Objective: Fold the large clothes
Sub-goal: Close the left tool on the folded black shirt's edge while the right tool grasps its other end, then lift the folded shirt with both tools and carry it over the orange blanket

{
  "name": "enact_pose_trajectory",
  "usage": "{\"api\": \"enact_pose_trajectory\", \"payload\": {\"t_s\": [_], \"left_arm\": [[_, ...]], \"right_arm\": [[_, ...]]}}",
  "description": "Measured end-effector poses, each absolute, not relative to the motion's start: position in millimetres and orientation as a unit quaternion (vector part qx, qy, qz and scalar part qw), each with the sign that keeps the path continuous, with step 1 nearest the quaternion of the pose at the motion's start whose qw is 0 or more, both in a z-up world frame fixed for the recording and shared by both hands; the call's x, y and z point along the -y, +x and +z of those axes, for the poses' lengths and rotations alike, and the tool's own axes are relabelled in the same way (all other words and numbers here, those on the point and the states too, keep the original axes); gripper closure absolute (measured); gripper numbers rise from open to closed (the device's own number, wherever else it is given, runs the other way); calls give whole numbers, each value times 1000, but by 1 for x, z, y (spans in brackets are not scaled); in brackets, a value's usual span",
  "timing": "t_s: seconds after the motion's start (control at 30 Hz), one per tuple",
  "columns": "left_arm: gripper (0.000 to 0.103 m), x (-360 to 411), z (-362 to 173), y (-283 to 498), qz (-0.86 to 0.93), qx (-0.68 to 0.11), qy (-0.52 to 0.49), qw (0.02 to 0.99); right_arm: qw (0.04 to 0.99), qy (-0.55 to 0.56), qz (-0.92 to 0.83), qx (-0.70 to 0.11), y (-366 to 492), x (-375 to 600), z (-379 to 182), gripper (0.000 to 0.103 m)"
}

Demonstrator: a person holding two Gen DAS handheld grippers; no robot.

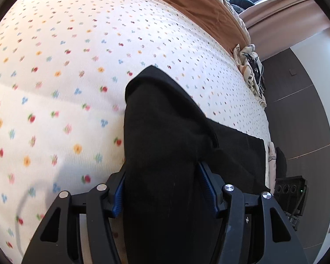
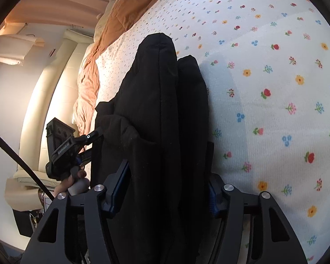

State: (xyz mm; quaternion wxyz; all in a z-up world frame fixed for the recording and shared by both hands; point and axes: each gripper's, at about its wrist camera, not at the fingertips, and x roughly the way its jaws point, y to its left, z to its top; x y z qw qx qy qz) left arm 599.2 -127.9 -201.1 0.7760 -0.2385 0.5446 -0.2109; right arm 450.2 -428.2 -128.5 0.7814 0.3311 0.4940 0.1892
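Between the blue pads of the left claw sits a thick bunch of black cloth. The pads press on it from both sides, so this claw is gripping the cloth. The cloth runs out from the claw toward the far side and ends in a rounded tip on the flowered bed sheet.

The right claw is doing the same thing. Its pads squeeze a fat fold of the black cloth, which sticks up past the claw in two humps, side by side. To the left, in the right claw's view, the other claw shows with a hand under it, right beside the cloth's left edge.

I think both claws hold the cloth bunched like this so it can be carried across the bed and laid down flat for a fold. It looks doubled over, but how far the folding has come I cannot tell.

Far off along the bed lies an orange blanket.
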Motion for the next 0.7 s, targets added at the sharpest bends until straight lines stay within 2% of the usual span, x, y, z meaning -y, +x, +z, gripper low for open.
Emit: {"api": "enact_pose_trajectory", "payload": {"t_s": [0.1, 0.37, 0.43, 0.6, 0.7], "left_arm": [[45, 129, -202, 601, -212, -544, -245, 774], [45, 110, -210, 559, -229, -538, -299, 754], [50, 110, -207, 554, -231, -539, -290, 757], [73, 115, -189, 551, -243, -528, -293, 759], [75, 116, -169, 543, -258, -508, -285, 771]], "right_arm": [[778, 342, 190, -492, 452, 433, -133, 65], [778, 350, 202, -481, 445, 432, -135, 82], [780, 352, 204, -475, 443, 429, -130, 86], [800, 333, 213, -452, 432, 416, -107, 91], [811, 320, 218, -438, 421, 406, -89, 91]]}}
